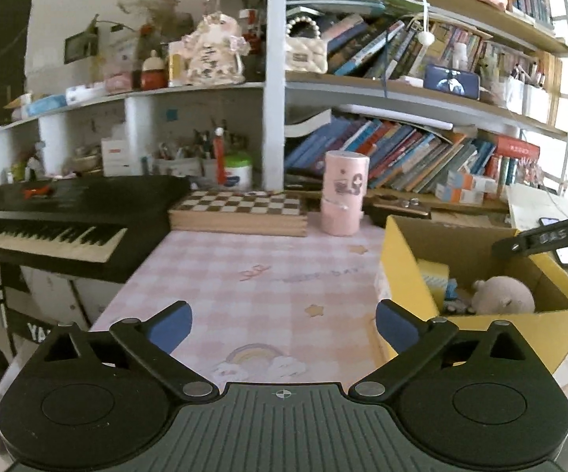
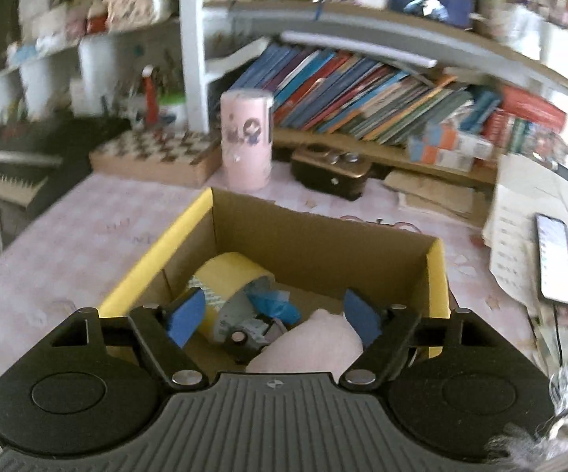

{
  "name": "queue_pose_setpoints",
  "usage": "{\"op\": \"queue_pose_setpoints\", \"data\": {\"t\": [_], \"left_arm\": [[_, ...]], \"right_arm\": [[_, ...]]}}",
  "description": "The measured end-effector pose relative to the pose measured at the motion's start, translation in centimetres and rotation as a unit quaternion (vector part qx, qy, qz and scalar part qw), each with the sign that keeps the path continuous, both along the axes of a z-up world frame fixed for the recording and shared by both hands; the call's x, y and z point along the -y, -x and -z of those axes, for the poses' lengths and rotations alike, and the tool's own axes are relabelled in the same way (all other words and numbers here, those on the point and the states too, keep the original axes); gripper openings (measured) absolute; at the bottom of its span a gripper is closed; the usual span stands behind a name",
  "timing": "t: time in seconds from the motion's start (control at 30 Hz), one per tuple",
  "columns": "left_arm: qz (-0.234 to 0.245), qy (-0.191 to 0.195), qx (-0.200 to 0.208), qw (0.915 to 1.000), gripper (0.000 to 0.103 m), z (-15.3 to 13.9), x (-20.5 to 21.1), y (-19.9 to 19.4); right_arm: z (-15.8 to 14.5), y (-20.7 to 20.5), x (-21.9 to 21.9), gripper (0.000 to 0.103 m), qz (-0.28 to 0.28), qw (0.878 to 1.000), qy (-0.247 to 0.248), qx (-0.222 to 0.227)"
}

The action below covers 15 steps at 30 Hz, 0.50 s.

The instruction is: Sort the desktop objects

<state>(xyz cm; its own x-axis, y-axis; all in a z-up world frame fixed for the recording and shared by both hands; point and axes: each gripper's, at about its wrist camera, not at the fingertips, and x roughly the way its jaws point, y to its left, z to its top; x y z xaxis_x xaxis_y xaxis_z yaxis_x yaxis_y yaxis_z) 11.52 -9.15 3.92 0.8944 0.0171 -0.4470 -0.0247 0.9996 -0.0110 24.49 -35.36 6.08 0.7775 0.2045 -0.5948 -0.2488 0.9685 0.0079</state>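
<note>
A yellow cardboard box point(image 1: 402, 267) stands on the pink checked table point(image 1: 244, 267), at the right in the left wrist view. A pink plush toy point(image 1: 504, 295) lies inside it. My left gripper point(image 1: 284, 322) hangs open over the bare tablecloth left of the box, with nothing between its fingers. In the right wrist view my right gripper point(image 2: 274, 314) is open above the box point(image 2: 158, 251). Below it lie the plush toy point(image 2: 315, 342), a yellow tape roll point(image 2: 228, 271) and a crumpled blue item point(image 2: 276, 303). The plush toy is close to the right finger, and the pads do not press on it.
A pink cylinder point(image 1: 345, 192) and a chequered board box point(image 1: 240, 208) stand at the table's back, before crowded bookshelves point(image 1: 402, 157). A keyboard piano point(image 1: 47, 220) flanks the left edge. A dark case point(image 2: 331, 173), papers and a phone point(image 2: 553, 259) lie right of the box.
</note>
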Motion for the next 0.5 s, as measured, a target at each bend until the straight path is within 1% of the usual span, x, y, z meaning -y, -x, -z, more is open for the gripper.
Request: {"op": "queue_pose_setpoints", "data": {"t": [0.1, 0.2, 0.27, 0.37, 0.5], "left_arm": [[-0.007, -0.006, 0.002, 1.0, 0.103, 0.1, -0.8, 1.3], [-0.007, -0.01, -0.002, 0.9999, 0.103, 0.3, -1.4, 2.4], [-0.006, -0.011, -0.005, 0.9999, 0.103, 0.5, -1.8, 3.2], [-0.003, -0.005, -0.016, 0.9999, 0.103, 0.8, -2.3, 4.5], [0.003, 0.002, -0.021, 0.9998, 0.103, 1.2, -2.9, 6.5]], "right_arm": [[-0.3, 2.9, -0.7, 0.078, 0.027, 0.999, -0.008, 0.024], [0.0, 5.6, -1.5, 0.083, 0.05, 0.998, -0.019, 0.034], [0.5, 7.5, -2.1, 0.083, 0.063, 0.997, -0.027, 0.035], [1.3, 10.3, -3.4, 0.087, 0.078, 0.996, -0.034, 0.032], [1.9, 13.9, -5.4, 0.088, 0.08, 0.996, -0.036, 0.028]]}}
